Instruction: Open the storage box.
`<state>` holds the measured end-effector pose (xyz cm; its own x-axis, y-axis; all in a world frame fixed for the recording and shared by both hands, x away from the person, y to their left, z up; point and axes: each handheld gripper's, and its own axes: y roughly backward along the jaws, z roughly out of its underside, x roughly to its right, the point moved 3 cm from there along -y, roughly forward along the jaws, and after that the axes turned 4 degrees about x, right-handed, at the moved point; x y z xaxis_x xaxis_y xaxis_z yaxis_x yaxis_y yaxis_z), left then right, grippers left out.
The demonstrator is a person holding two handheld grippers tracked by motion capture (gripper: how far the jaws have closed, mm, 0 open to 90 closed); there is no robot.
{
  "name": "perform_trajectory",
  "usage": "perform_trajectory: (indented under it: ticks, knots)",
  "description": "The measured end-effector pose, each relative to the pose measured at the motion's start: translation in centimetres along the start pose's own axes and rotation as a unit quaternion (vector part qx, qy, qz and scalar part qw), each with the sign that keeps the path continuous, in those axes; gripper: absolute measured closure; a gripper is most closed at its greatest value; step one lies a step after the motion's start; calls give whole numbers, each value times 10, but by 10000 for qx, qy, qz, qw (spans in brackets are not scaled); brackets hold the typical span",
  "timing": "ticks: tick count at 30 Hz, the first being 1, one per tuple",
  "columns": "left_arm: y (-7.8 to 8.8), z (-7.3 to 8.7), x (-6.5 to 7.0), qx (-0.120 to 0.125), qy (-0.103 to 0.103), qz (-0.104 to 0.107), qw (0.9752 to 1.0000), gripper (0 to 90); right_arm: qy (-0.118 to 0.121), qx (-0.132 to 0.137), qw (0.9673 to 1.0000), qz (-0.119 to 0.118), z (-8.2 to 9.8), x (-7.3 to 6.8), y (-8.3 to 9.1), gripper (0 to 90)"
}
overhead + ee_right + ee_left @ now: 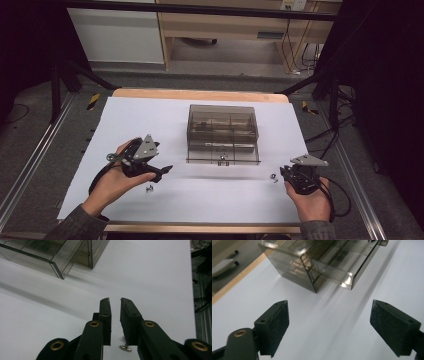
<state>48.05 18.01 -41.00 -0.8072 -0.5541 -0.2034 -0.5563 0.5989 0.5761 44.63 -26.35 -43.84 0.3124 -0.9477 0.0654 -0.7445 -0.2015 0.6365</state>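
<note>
Small silver metal screw (149, 188) lies on the white table (210, 200) at lower left of the high view, just below the left tongs (162, 172), whose jaws stand wide and empty, while the right tongs (115, 302) are nearly closed, a small metal piece (125, 347) under them.

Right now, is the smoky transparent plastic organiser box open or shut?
Open: the smoky transparent plastic organiser box has its clear lid swung down in front.

- My bench: a wooden table (200, 94) under a white sheet (150, 120) covering nearly the whole top.
- Smoky clear plastic organiser box (222, 131) sits mid-sheet, towards the far edge.
- Small metal screw (149, 188) lies near my left claw.
- Second small screw (273, 176) lies just beside my right claw.
</note>
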Motion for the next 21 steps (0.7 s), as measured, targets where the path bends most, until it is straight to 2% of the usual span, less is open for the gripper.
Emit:
perform_trajectory:
  ticks: [4, 6, 9, 11, 13, 15, 18, 21]
  knots:
    - [3, 20, -10, -73, 102, -275, 9995, 100, -188, -47, 9997, -133, 6, 0, -8, 755]
    - [5, 28, -15, -78, 130, -390, 9991, 95, -171, -116, 9997, -146, 10, -1, -11, 743]
    - [7, 41, -19, 6, 237, -373, 9990, 93, -174, -199, 9993, -271, 15, -3, -19, 691]
    - [7, 49, -22, -109, 172, -396, 9990, 93, -107, -243, 9993, -273, 16, -4, -23, 673]
    - [12, 54, -26, -50, 209, -530, 9984, 93, -34, -314, 9991, -285, 16, -6, -26, 652]
    - [17, 57, -31, 5, 304, -644, 9975, 93, -48, -384, 9988, -304, 17, -5, -31, 641]
    - [23, 62, -36, 3, 335, -838, 9959, 93, -99, -494, 9981, -341, 20, -4, -38, 640]
    - [25, 66, -37, 1, 370, -835, 9958, 93, -166, -543, 9976, -406, 21, -2, -43, 648]
